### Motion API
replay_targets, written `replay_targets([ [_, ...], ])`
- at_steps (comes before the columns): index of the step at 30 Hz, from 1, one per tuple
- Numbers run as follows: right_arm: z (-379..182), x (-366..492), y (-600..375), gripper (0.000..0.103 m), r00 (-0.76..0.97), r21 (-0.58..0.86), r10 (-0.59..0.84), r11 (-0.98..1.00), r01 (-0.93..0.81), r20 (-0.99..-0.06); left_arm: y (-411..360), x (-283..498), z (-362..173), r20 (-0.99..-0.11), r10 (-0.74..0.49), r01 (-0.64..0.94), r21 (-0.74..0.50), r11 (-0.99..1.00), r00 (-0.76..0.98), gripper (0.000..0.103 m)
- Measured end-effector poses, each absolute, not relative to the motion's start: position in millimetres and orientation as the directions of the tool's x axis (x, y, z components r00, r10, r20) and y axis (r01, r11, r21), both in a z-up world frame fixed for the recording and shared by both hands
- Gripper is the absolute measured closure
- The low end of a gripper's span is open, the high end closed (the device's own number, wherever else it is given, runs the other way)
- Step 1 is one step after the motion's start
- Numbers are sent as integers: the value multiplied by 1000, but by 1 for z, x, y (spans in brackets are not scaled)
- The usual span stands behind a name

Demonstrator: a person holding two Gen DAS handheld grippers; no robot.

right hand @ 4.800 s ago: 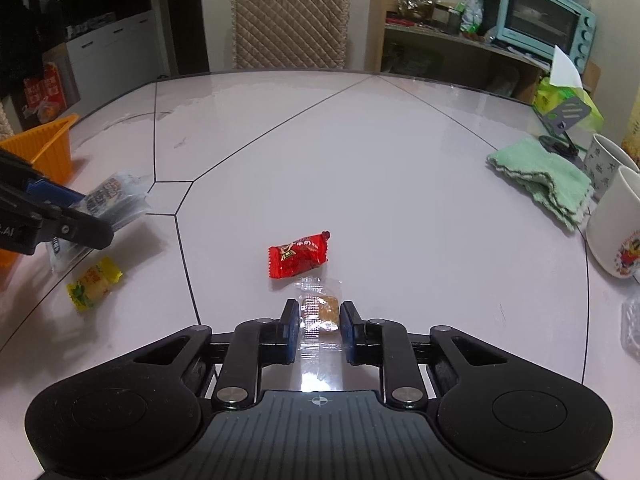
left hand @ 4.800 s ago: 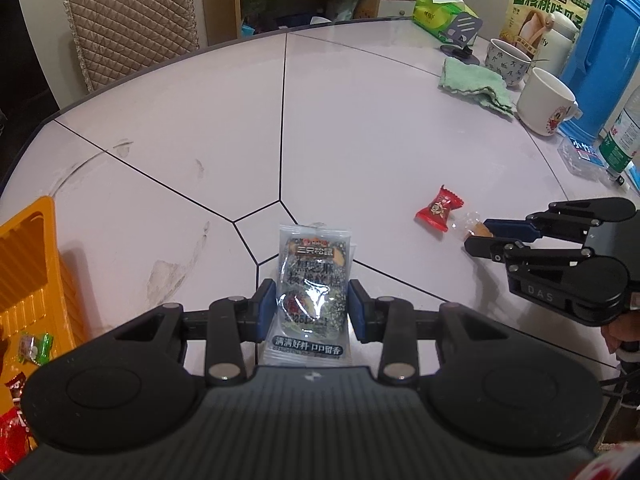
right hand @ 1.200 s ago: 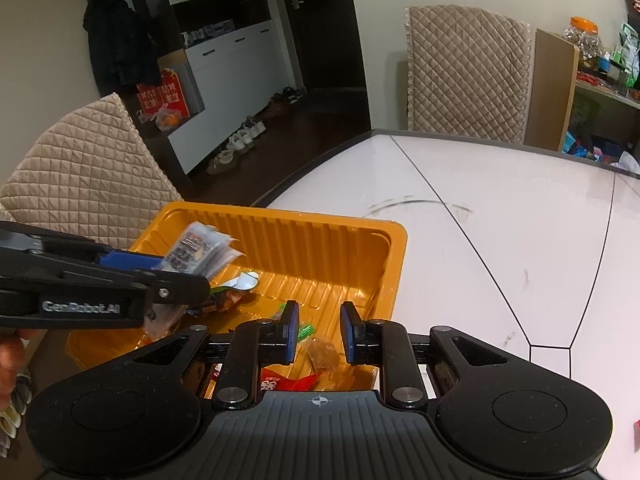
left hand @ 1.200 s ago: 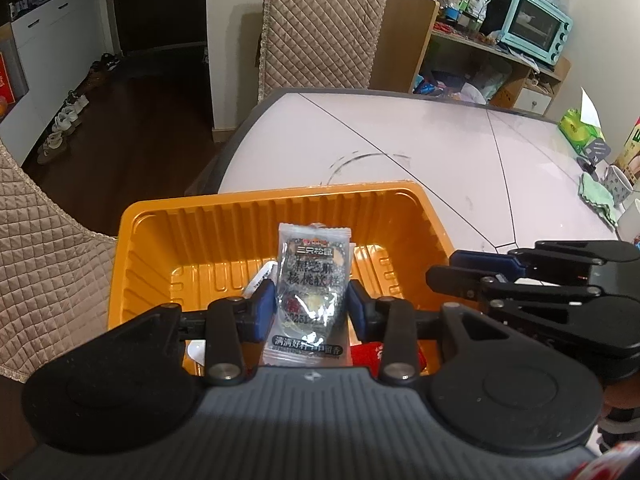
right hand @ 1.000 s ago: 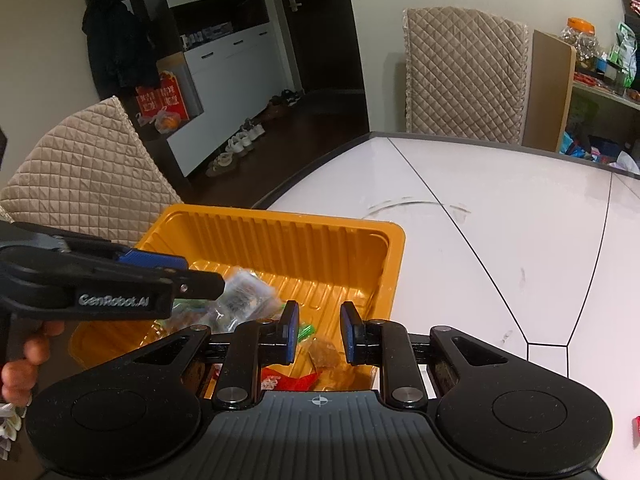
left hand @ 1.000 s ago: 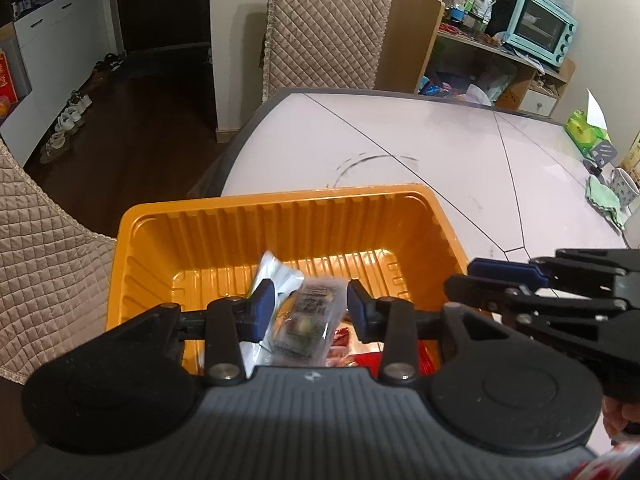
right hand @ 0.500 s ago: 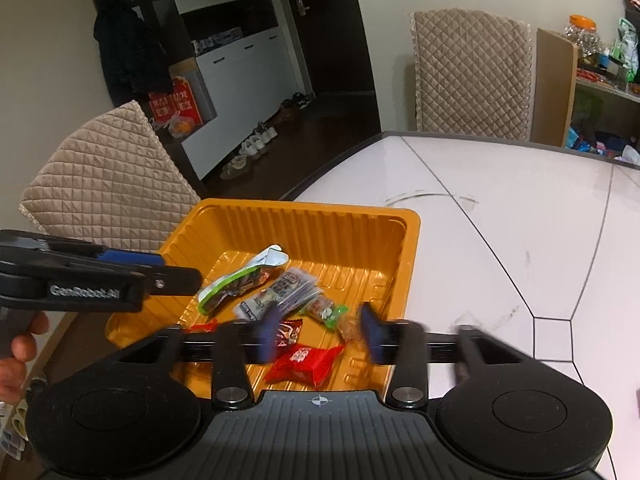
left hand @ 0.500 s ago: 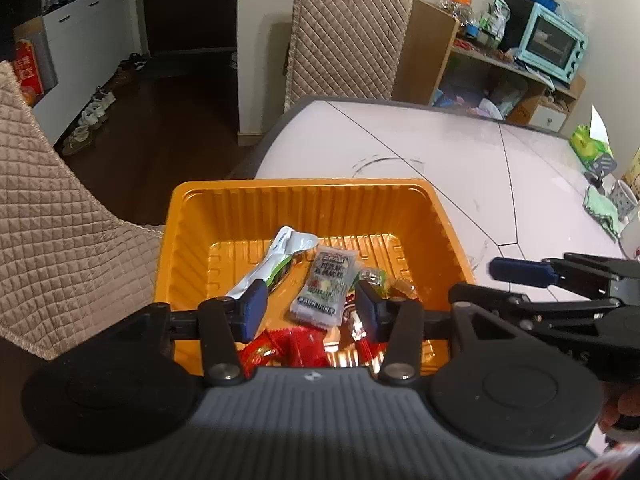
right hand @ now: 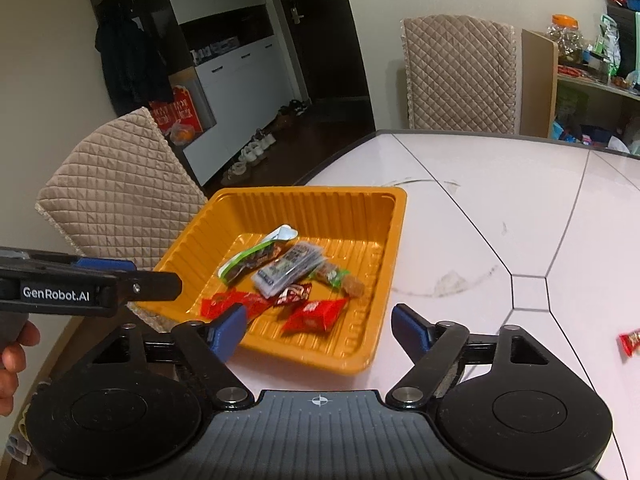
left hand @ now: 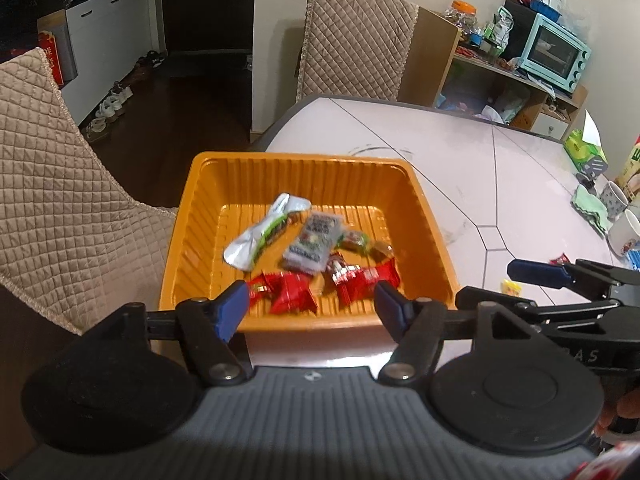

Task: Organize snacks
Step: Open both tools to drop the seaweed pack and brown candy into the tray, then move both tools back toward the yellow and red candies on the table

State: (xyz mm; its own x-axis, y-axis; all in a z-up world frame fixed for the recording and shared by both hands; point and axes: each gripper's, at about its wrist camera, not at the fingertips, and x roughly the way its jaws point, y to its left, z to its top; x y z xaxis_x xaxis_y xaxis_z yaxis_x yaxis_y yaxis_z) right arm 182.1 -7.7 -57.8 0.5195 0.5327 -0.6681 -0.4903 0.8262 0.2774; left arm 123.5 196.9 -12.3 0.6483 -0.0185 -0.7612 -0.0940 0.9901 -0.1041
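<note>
**Around the pale surface: the room's furniture and clutter**

From my seat I take the pale surface (left hand: 520,184), crossed by dark seams, as my landmark. A quilted beige chair (left hand: 356,44) stands at its far edge; another quilted chair (right hand: 116,192) sits at its left side. Beyond the far right edge, a wooden shelf carries a mint toaster oven (left hand: 554,53). On the surface's right side I see a green tissue box (left hand: 585,152), a green cloth (left hand: 592,208) and white mugs (left hand: 624,232). Shoes (right hand: 256,148) line the dark floor beyond the left chair.
</note>
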Motion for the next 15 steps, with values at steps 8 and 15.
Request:
replay_targets([
  [8,-49,148,-34,21,534,284,529,833,-474,-660,172,86,-8,-762,-13,-89,-93,992,648,31],
  [15,-47,119,-64,21,546,292,513,848,-443,-662,147,58,-10,-773,-24,-77,-94,993,635,28],
])
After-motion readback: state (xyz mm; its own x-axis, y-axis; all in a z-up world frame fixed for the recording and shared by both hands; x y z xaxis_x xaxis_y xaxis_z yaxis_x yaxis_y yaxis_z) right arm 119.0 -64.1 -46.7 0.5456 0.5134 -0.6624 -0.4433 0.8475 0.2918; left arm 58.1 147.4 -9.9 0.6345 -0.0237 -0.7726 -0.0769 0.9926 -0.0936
